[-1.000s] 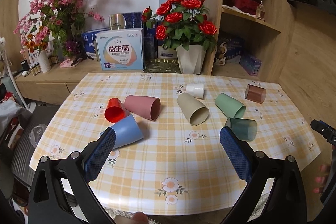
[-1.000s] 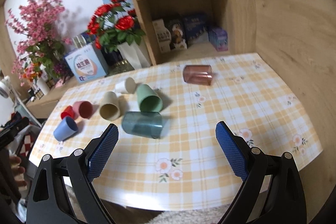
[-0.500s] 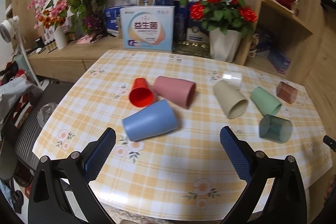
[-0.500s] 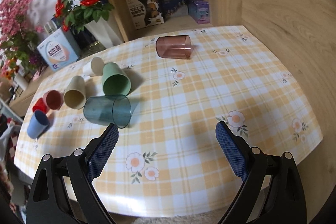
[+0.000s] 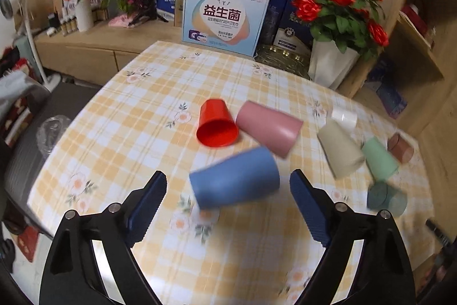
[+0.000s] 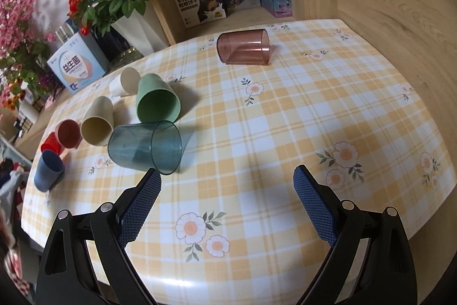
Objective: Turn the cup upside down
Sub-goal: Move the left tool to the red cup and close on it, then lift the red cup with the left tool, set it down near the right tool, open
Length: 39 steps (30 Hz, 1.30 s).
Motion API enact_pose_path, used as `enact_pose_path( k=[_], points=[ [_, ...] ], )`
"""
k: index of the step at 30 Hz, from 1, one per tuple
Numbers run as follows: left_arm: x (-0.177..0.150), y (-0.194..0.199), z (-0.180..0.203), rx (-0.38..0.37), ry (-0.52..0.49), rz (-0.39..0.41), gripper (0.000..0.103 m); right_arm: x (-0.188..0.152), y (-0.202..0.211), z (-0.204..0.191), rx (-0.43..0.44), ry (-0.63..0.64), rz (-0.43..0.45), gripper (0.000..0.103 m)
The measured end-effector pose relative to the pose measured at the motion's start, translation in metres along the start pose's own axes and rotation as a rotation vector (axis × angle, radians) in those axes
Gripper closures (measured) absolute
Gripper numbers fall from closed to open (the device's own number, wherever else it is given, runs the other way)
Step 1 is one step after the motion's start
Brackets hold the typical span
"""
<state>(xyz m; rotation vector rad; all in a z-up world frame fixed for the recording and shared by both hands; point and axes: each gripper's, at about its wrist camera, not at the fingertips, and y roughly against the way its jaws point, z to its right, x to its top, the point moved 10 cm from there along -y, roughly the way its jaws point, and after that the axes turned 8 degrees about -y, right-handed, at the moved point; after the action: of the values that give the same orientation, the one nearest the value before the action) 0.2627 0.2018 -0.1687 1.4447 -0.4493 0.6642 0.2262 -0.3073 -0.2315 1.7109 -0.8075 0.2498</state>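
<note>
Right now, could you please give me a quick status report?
Both hand-held grippers open, empty. Left hand-held gripper lined up on blue plastic cup, lying sideways. Nothing between.

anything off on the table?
Yes: all eight cups lie tipped on their sides, none upright, e.g. the blue cup, teal cup and brown cup. No spills or damage visible.

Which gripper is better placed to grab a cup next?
Left, probably. The left gripper is open with the blue cup lying centred between its fingers. The right gripper is open over bare tablecloth.
</note>
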Motion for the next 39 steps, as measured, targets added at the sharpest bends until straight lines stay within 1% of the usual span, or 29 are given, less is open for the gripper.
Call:
enact_pose_path(
  k=[2,4,6,7,8,10,13,15,16,19,23,25,29,32,36,39],
  points=[
    [0.021,-0.020,-0.004,-0.034,0.018,-0.031,0.018,0.000,-0.004,0.002,-0.007,-0.001,-0.008,0.012],
    [0.042,-0.050,-0.003,-0.066,-0.020,-0.081,0.018,0.000,-0.009,0.002,-0.015,-0.003,-0.020,0.012],
    [0.051,-0.079,-0.009,-0.059,-0.030,-0.151,0.033,-0.001,-0.011,0.003,-0.017,-0.007,-0.029,0.012],
    [0.054,-0.094,-0.014,-0.065,-0.015,-0.194,0.046,-0.001,-0.011,0.002,-0.017,-0.008,-0.029,0.012],
    [0.056,-0.111,-0.018,-0.096,0.027,-0.242,0.050,0.000,-0.011,0.002,-0.018,-0.005,-0.025,0.012],
    [0.060,-0.134,-0.023,-0.139,0.084,-0.289,0.050,0.002,-0.010,0.002,-0.024,-0.002,-0.020,0.012],
    [0.064,-0.153,-0.028,-0.110,0.074,-0.314,0.050,0.006,-0.011,0.006,-0.043,-0.010,-0.019,0.012],
    [0.063,-0.166,-0.030,-0.119,0.079,-0.343,0.050,0.008,-0.013,0.009,-0.058,-0.017,-0.021,0.012],
    [0.060,-0.171,-0.029,-0.129,0.079,-0.364,0.050,0.010,-0.014,0.009,-0.061,-0.019,-0.023,0.012],
    [0.055,-0.181,-0.034,-0.104,0.053,-0.397,0.050,0.012,-0.017,0.006,-0.063,-0.012,-0.026,0.012],
    [0.040,-0.193,-0.044,-0.095,0.085,-0.449,0.048,0.011,-0.021,-0.003,-0.049,0.000,-0.039,0.012],
    [0.034,-0.197,-0.043,-0.090,0.077,-0.462,0.047,0.010,-0.022,-0.008,-0.040,0.003,-0.044,0.012],
    [0.032,-0.193,-0.045,-0.086,0.094,-0.447,0.048,0.010,-0.018,-0.015,-0.025,0.011,-0.041,0.012],
    [0.038,-0.181,-0.054,-0.075,0.117,-0.418,0.048,0.011,-0.013,-0.013,-0.021,-0.004,-0.030,0.012],
    [0.054,-0.149,-0.067,-0.050,0.122,-0.370,0.048,0.012,-0.009,-0.010,-0.007,-0.023,-0.020,0.012],
    [0.060,-0.112,-0.060,-0.055,0.093,-0.337,0.048,0.012,-0.006,-0.009,0.008,-0.033,-0.013,0.012]
  ],
)
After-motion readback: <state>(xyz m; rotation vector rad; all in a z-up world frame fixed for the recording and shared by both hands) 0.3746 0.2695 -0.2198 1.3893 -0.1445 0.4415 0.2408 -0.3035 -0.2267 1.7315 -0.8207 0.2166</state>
